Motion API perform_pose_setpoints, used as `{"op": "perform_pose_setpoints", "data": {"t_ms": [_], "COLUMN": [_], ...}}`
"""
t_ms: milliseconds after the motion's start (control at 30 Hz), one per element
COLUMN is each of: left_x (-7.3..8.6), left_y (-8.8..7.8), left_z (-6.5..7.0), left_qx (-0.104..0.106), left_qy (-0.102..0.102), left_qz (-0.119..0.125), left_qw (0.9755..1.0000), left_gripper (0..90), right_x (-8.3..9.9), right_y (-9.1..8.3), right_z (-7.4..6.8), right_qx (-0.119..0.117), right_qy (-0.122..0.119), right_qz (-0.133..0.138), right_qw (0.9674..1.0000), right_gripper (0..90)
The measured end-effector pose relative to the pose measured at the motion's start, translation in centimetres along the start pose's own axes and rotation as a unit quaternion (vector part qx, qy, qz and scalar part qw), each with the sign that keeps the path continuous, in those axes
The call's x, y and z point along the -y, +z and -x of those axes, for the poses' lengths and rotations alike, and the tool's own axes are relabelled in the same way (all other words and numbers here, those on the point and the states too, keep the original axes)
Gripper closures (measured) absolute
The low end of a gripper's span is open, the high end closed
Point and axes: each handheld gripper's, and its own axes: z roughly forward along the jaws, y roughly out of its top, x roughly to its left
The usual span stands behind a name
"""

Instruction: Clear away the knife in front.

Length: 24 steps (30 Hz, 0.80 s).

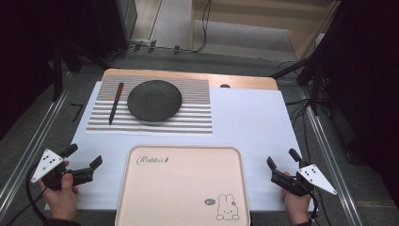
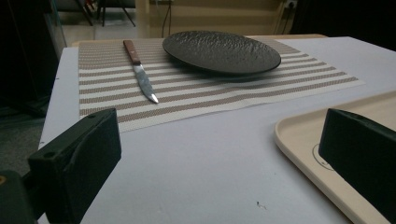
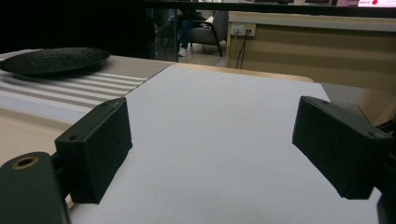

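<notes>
A beige tray (image 1: 183,188) lies at the near edge of the table (image 1: 249,122), between the person's two hands, with the word "Rabbit" printed at its far left corner and a small rabbit drawing (image 1: 227,207) at its near right corner. The left hand-held gripper (image 1: 84,163) hovers just left of the tray, its jaws spread wide with nothing between them; in the left gripper view its two black jaws frame bare white table and a corner of the tray. The right hand-held gripper (image 1: 283,162) sits just right of the tray, jaws likewise parted and empty, and the right gripper view looks between them across the white surface. Each gripper carries a grey three-cornered plate on top, and a hand grasps each from below.

Farther back on the left half of the table lies a striped placemat (image 1: 197,117). A dark, rough-textured round plate (image 1: 154,100) rests on the mat, toward its far edge. A knife (image 1: 115,103) with a reddish-brown handle lies on the mat just left of the plate, apart from it, its blade pointing toward the person. Beyond the table, cables trail across the floor.
</notes>
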Motion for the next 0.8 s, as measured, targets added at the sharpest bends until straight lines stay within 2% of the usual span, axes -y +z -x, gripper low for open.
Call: {"op": "perform_pose_setpoints", "data": {"t_ms": [267,367,433,533,567,800], "left_x": [-0.6,-1.5,-2.2,-3.2,-4.0,-6.1], "left_y": [-0.1,-0.2,-0.2,-0.1,-0.1,0.4], "left_z": [0.4,1.2,1.7,2.4,2.7,2.9], "left_qx": [-0.004,-0.009,-0.005,0.001,-0.003,-0.007], "left_qy": [0.001,0.014,0.022,0.023,0.028,0.038], "left_qz": [0.003,0.008,0.009,0.009,0.007,0.005], "left_qw": [1.0000,0.9998,0.9997,0.9997,0.9996,0.9993], "left_gripper": [0.0,0.0,0.0,0.0,0.0,0.0], "right_x": [0.0,0.0,0.0,0.0,0.0,0.0], "right_y": [0.0,0.0,0.0,0.1,0.1,0.2], "right_z": [-0.1,-0.1,-0.1,-0.2,-0.2,-0.2], "right_qx": [0.000,0.002,0.002,0.003,0.004,0.006], "right_qy": [-0.001,-0.005,-0.006,-0.005,-0.007,-0.009], "right_qz": [-0.001,0.001,0.000,-0.002,-0.003,-0.005], "right_qw": [1.0000,1.0000,1.0000,1.0000,1.0000,0.9999], "right_gripper": [10.2,10.2,10.2,10.2,10.2,10.2]}}
